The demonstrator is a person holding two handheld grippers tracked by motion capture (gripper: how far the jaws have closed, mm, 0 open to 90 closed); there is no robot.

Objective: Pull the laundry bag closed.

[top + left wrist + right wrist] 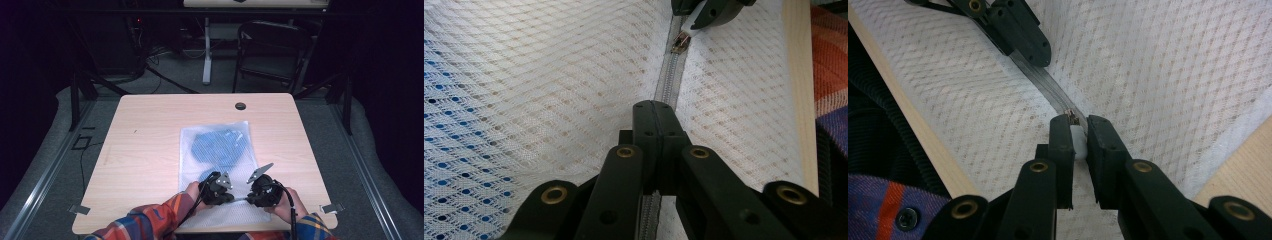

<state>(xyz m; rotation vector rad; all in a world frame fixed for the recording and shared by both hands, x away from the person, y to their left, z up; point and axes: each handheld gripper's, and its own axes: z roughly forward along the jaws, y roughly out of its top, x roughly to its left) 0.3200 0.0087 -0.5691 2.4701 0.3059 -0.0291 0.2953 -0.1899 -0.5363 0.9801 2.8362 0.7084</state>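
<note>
**Entry: mesh bag, zipper being worked by two grippers**

Right gripper (1077, 132): jaws clamped on the white zipper pull tab (1077, 141), presumably to run the slider along. Left gripper (655, 111): jaws closed on the zipper tape (671, 75), likely bracing it taut. Mesh bag (218, 150): flat on the table (145, 140), zipper end near the person's edge. The high view shows blue contents (218, 145) inside; the gripper views show the metal slider (679, 44) and the grips themselves.
</note>
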